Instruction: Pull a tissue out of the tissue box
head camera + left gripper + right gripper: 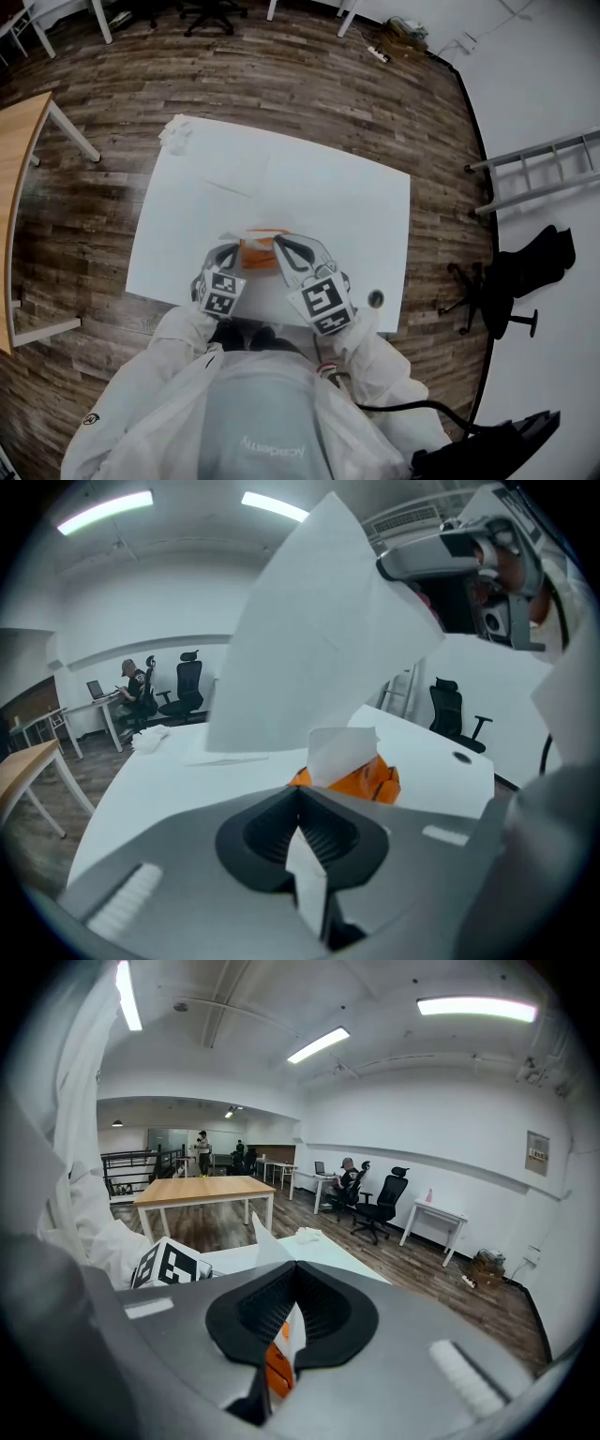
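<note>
A white table (187, 225) is seen from above, and the orange tissue box (260, 251) is set near its front edge, between the two grippers. A large white tissue (319, 639) is held up above the box, pinched in the closed jaws of the right gripper (295, 1269). From the box's top opening a second folded tissue (342, 752) stands upright. The left gripper (300, 794) is kept just beside the box with its jaws together; a white sliver shows in the gap behind the tips, and whether it is tissue cannot be told. A crumpled tissue (176, 131) lies at the far left corner. On the person's white coat (141, 422) the word "Academy" can be read, upside down; dark print on the box is too small to read.
</note>
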Tool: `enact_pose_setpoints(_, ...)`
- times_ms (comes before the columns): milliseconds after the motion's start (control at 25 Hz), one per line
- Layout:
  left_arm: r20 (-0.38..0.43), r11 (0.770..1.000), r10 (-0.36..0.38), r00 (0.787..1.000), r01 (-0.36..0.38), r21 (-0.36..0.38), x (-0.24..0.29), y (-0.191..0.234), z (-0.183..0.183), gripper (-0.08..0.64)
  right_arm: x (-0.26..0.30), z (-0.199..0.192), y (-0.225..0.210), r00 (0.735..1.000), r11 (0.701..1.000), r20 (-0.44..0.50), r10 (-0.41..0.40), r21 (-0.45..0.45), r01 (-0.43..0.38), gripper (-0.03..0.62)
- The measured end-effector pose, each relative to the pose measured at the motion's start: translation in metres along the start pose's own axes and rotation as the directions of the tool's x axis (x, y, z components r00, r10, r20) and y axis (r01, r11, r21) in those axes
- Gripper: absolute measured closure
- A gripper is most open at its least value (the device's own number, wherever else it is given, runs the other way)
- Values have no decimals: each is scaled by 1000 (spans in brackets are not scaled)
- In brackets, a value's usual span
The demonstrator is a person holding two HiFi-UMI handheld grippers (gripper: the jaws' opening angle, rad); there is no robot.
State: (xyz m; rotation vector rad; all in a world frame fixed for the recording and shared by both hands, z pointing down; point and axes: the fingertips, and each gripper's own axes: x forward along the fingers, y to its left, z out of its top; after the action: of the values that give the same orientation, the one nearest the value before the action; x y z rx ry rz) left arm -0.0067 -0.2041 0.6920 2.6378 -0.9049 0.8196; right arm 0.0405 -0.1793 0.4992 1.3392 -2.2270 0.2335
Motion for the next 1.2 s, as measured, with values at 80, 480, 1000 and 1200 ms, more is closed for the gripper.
enact_pose_setpoints(80,3,1000,2,1000,-2,1,-1,0,1,560,-2,1,-3,1000,1000,7,-8,11,8,592)
enact_pose_setpoints(480,21,1000,15,1000,-15,-12,-17,5,13,560,-14,6,-13,997,996,51,-57,71,53,592)
enact_pose_setpoints(1000,126,1000,26,992,-27,12,-42,11,79,560,-34,9,-42,982,979,113,-153,152,135,592)
enact_pose_setpoints(1200,161,999,43,986,-47,17,-50,21,98,560,-46,6,-58,969,963,129,-212,199,185,592)
